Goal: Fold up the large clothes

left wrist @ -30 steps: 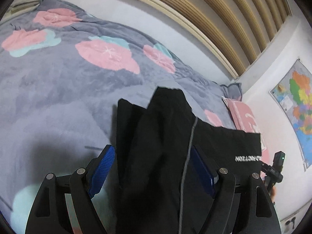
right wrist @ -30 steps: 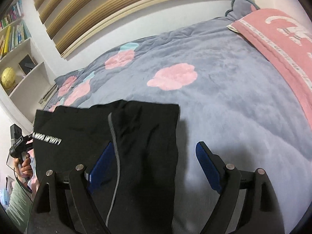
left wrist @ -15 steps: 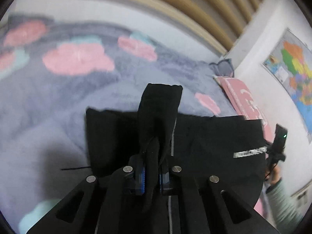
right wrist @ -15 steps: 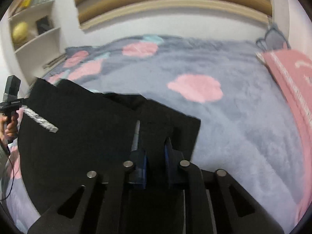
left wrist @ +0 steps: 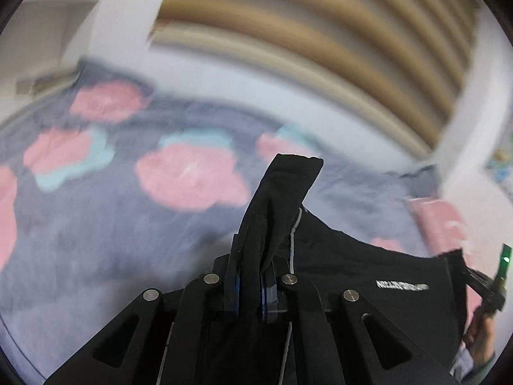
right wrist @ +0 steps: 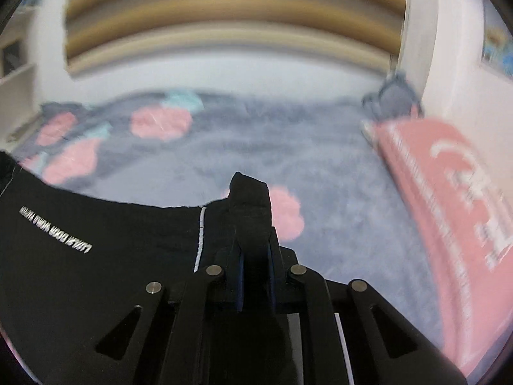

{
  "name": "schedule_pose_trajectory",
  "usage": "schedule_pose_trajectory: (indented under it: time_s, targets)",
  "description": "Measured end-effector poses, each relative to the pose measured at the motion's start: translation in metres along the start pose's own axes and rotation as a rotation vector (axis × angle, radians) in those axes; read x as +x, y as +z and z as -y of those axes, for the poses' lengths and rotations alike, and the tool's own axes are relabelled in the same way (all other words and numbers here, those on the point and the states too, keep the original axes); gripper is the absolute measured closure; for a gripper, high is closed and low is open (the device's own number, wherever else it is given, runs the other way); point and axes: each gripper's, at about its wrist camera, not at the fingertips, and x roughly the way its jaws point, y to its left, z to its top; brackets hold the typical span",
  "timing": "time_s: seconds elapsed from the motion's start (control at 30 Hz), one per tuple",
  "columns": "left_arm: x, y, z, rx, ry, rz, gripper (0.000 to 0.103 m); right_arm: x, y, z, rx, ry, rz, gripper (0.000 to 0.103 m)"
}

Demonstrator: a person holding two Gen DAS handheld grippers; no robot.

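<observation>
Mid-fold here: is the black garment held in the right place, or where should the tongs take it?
Keep the top edge. Each pair of tongs, left and right, is shut on a bunched corner of the black garment, coming from the near side. The edge spans between them, with the printed panel hanging below over the grey floral blanket, so pinching the corners spreads it for folding.

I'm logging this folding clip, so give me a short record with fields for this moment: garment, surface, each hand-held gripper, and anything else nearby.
garment: black garment with white lettering, stretched between both grippers
surface: grey bedspread with pink flower shapes
left hand-held gripper: shut on a bunched fold of the garment
right hand-held gripper: shut on a bunched fold of the garment
nearby: pink pillow at the right
image quality: background motion-blurred
</observation>
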Motion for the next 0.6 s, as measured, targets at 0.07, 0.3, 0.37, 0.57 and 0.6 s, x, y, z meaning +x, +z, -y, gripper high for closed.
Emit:
schedule_pose_trajectory:
  time_s: [0.07, 0.3, 0.37, 0.57, 0.6]
  targets:
    - [0.042, -0.015, -0.015, -0.061, 0.066, -0.105, 0.095, 0.049, -0.014, -0.002, 0.025, -0.009, -0.114, 0.089]
    - [0.100, -0.052, -0.037, -0.129, 0.074, -0.254, 0.086, 0.119, -0.061, 0.001, 0.114, 0.071, -0.223, 0.083]
    - [0.101, -0.054, -0.038, -0.124, 0.053, -0.258, 0.084, 0.120, -0.062, 0.005, 0.132, 0.089, -0.218, 0.081]
    - [0.045, -0.044, -0.039, -0.120, -0.070, -0.195, 0.081, 0.048, -0.059, 0.021, 0.207, 0.250, -0.040, 0.047]
    - [0.030, -0.040, -0.035, -0.104, -0.095, -0.177, 0.080, 0.023, -0.058, 0.024, 0.219, 0.292, 0.018, 0.044]
